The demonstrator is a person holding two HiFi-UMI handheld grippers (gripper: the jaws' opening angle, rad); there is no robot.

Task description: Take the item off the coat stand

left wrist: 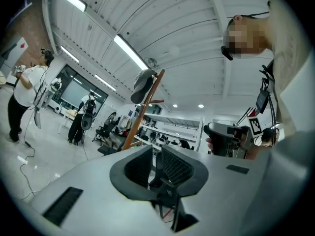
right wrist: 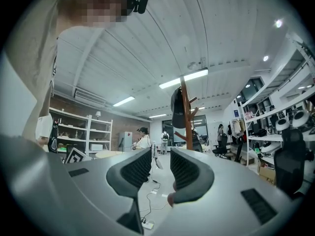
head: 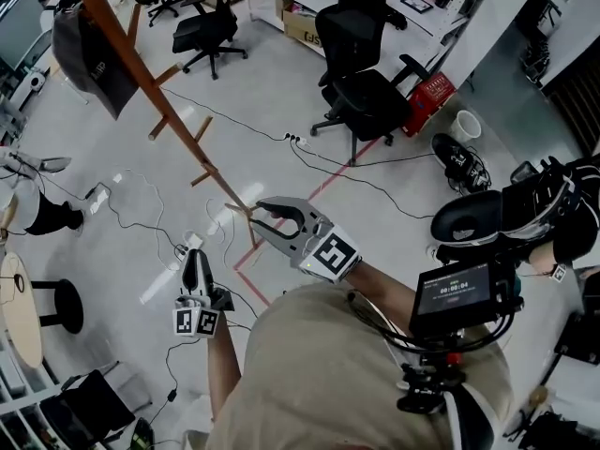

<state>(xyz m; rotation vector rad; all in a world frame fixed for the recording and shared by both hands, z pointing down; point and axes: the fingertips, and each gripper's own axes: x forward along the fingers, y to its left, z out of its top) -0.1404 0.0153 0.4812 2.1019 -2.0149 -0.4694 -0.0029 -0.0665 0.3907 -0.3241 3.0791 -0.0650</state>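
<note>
At eleven o'clock, a dark fabric cap (head: 89,54) hangs on the slanted wooden coat stand (head: 159,101). The left tool (head: 194,256) and right tool (head: 258,218) are slightly parted and empty. Black office chairs (head: 361,73) stand at one o'clock, and cables (head: 141,209) cross the floor (head: 262,82).

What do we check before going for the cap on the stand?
1. Cap hanging at the top of the stand: ok.
2. Left gripper empty: ok. Nothing is between its jaws.
3. Left jaws wide enough to take the cap: not ok. Only a narrow gap shows.
4. Right gripper empty with jaws apart: ok.
5. Grippers within reach of the cap: not ok. Both are well short of it and below it.
6. How the cap sits on its peg: cannot tell. It is too small in every view.
</note>
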